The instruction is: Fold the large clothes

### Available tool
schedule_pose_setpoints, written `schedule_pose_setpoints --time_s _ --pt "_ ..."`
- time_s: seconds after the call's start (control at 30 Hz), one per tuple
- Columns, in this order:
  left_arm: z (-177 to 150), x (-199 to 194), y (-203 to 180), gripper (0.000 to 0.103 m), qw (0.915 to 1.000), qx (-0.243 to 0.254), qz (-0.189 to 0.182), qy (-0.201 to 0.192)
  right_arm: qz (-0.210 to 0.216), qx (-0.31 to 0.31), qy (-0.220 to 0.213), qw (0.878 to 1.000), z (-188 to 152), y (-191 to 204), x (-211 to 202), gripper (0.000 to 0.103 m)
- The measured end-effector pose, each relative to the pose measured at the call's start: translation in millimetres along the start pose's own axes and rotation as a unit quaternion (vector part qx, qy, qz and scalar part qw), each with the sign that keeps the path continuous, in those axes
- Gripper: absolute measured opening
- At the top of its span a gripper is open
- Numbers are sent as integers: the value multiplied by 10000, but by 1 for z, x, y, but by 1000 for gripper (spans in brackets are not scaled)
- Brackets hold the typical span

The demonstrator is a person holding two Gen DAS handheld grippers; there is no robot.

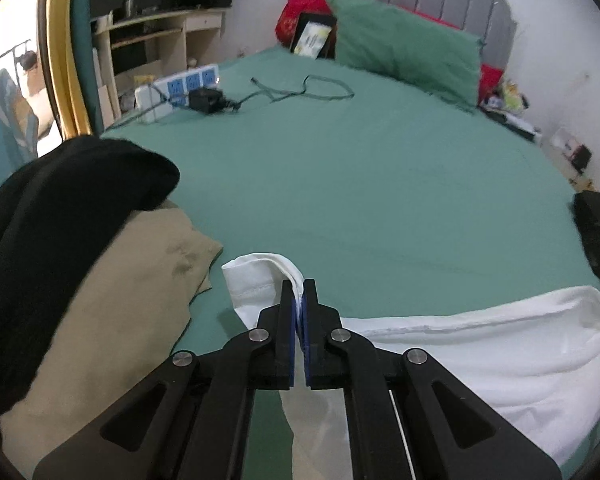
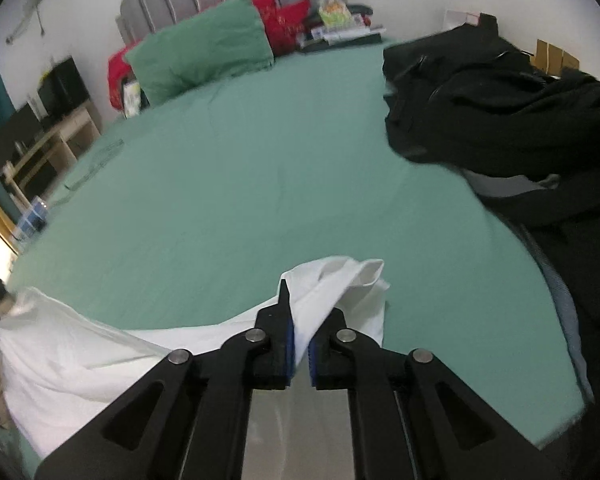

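A white garment (image 1: 480, 356) hangs stretched between my two grippers at the near edge of a bed with a green sheet (image 1: 360, 168). My left gripper (image 1: 299, 286) is shut on one end of it, with a hemmed cuff sticking out past the fingertips. My right gripper (image 2: 300, 304) is shut on the other end of the white garment (image 2: 80, 352), and a bunched fold covers its right fingertip. The cloth between them sags over the bed edge.
A tan garment (image 1: 112, 320) with a black one (image 1: 60, 200) on top lies at the left. A black pile of clothes (image 2: 500, 112) covers the bed's right side. A power strip (image 1: 180, 90), a charger and a cable lie far left. Green pillows (image 1: 404, 48) stand at the headboard.
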State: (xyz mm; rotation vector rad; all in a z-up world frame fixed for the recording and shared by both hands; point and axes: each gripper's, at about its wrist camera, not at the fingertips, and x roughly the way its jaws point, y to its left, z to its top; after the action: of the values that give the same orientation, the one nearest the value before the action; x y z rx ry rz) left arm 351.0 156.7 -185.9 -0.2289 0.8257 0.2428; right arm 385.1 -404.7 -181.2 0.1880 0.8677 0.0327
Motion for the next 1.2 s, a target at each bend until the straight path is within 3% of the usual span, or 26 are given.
schedule_pose_setpoints --time_s 0.07,0.13,0.17,0.2,0.27,0.3,0.37,0.47,0.57,0.67,0.73,0.83,1.03,1.1,1.2 --pt "3 13 4 10 9998 -133 17 157 -9 128 245 9996 1 -3 12 18" --pt "5 19 11 29 9990 -348 63 283 114 270 328 9990 3 -4 12 23" --pt "6 17 14 45 9987 -440 78 232 72 238 277 9993 5 -2 8 31" --pt "5 9 18 53 9983 -562 82 109 -7 153 186 9997 7 1 1 46" --pt "3 -6 19 54 9980 -623 26 -32 -150 -51 -68 9999 10 9 -17 70" --pt "1 -11 16 55 9983 -583 -51 -41 -273 -169 -279 9991 11 13 -29 77" --pt "-7 -24 -1 55 9987 -283 -424 28 -435 -362 -592 9966 10 23 -48 80" --pt "-25 -28 -42 55 9931 573 -901 493 -155 -821 -629 9945 1 45 -59 80" --pt "-50 -23 -89 55 9762 1471 -1207 1039 721 -1226 -37 9898 -19 73 -50 80" --pt "-70 -8 -119 55 9603 1881 -1305 1593 1417 -1473 817 9755 -35 95 -32 80" --pt "-71 1 -124 55 9612 1888 -1154 1648 1465 -1827 1358 9627 -49 107 -17 80" --pt "-62 14 -130 55 9654 1788 -988 1621 894 -2288 1520 9574 -61 118 0 80" --pt "-44 38 -142 55 9669 2010 -502 1490 384 -3439 1238 9300 -57 154 15 80" --pt "-32 46 -143 55 9695 1942 -395 1445 274 -3319 1157 9358 -46 154 24 80" --pt "-14 57 -141 55 9765 1729 -200 1272 729 -2363 1311 9600 -25 135 39 80"
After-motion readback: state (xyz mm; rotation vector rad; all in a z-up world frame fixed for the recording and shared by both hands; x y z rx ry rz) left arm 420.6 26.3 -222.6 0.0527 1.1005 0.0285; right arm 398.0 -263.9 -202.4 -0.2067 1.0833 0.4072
